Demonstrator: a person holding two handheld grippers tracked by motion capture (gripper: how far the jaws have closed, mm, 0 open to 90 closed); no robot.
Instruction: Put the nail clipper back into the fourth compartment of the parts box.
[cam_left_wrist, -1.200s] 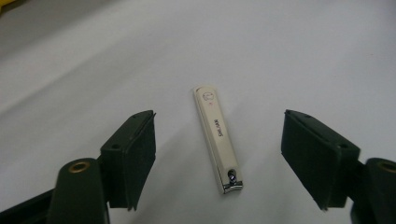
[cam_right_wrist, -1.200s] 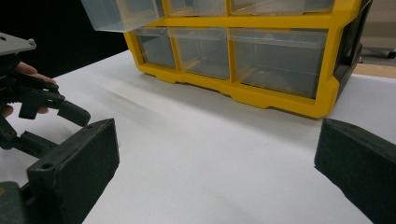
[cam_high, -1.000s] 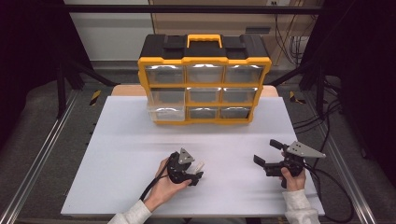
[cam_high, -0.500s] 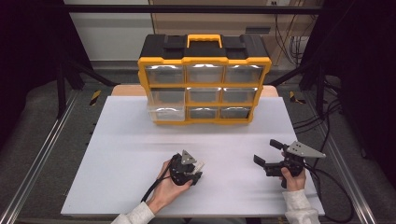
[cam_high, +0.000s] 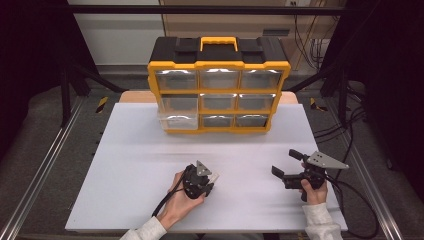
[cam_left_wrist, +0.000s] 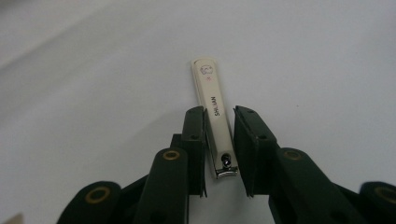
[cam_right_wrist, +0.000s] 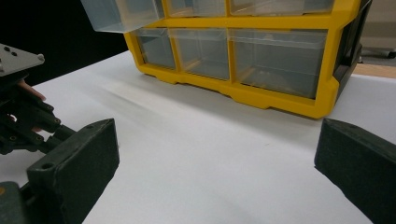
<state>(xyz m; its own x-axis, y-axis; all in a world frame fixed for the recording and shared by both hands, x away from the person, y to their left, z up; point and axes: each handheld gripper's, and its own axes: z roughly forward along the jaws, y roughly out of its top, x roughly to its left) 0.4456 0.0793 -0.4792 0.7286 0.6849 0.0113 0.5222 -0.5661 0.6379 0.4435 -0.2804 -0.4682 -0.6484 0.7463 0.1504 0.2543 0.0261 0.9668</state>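
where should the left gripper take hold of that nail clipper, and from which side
Grip the nail clipper across its narrow width, toward the pivot end, coming from above: it lies flat on the white table, long and thin. The left gripper already straddles it there, jaws just closing.

One nail clipper (cam_left_wrist: 214, 122), flat on the worktop (cam_high: 135, 165) between the jaws in the left gripper view. One organizer (cam_high: 219, 85) beyond the jaws, yellow-framed, black-topped. Nine clear drawers in it, three rows of three; one of them, the lower-left drawer (cam_high: 178, 121), pulled partway out, the other eight flush. One yellow handle (cam_high: 218, 42) on top. Two grippers: left gripper (cam_high: 210, 184) and right gripper (cam_high: 287, 164), two black jaws each. Two hands, one per gripper. One white worktop under it all.
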